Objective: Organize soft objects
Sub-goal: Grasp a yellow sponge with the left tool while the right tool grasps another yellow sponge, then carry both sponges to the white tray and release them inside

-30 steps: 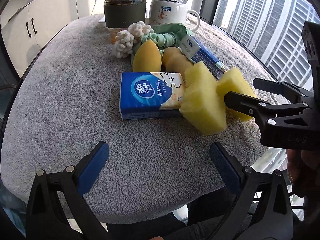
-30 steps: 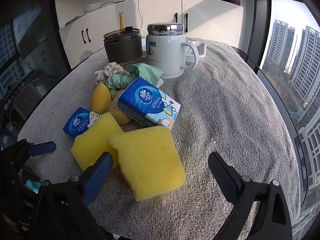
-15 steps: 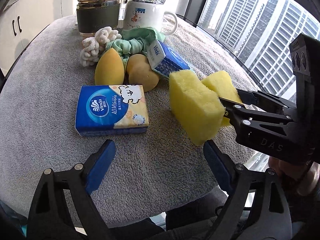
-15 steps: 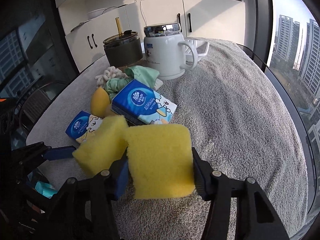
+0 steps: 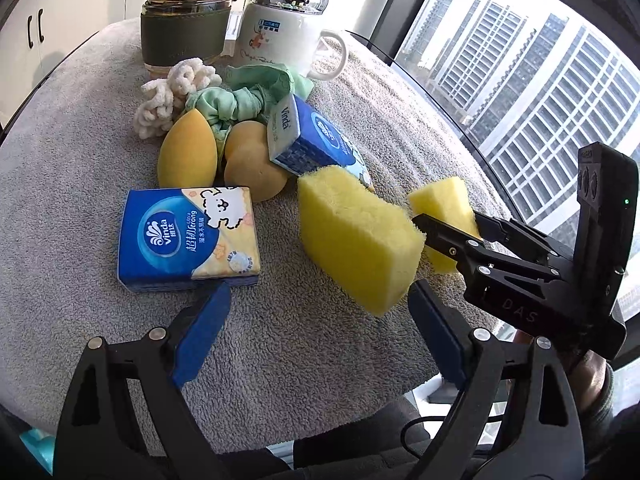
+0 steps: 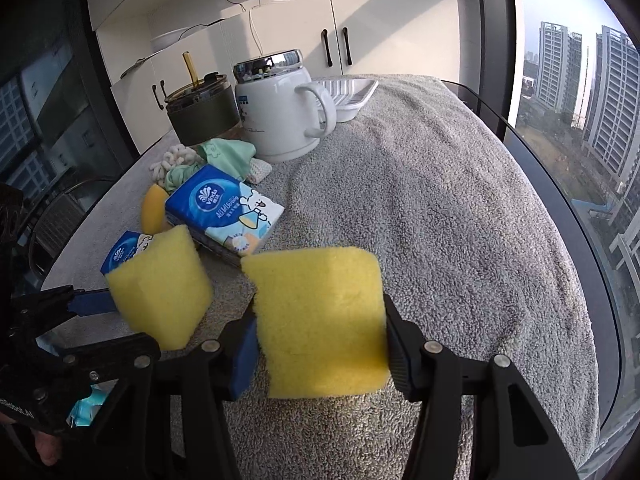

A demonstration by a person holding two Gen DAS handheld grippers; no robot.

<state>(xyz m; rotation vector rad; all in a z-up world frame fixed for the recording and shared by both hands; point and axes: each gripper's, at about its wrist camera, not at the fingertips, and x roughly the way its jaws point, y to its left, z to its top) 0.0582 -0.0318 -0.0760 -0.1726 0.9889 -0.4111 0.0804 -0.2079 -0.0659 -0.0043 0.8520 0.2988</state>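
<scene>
Grey towel-covered table (image 5: 100,168) carries flat tissue pack (image 5: 188,238) at 9 o'clock of a yellow sponge (image 5: 356,236), w/ beauty sponges, scrunchies, 2nd tissue pack, white mug (image 5: 286,40) & green tumbler (image 5: 182,28) twd 12.

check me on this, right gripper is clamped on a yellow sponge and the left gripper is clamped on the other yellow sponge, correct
Only partly. The right gripper is shut on a yellow sponge, as the right wrist view shows. The left gripper is not clamped on anything: in the left wrist view its jaws stand wide open, and the other yellow sponge lies on the grey towel ahead of them, ungripped.
</scene>
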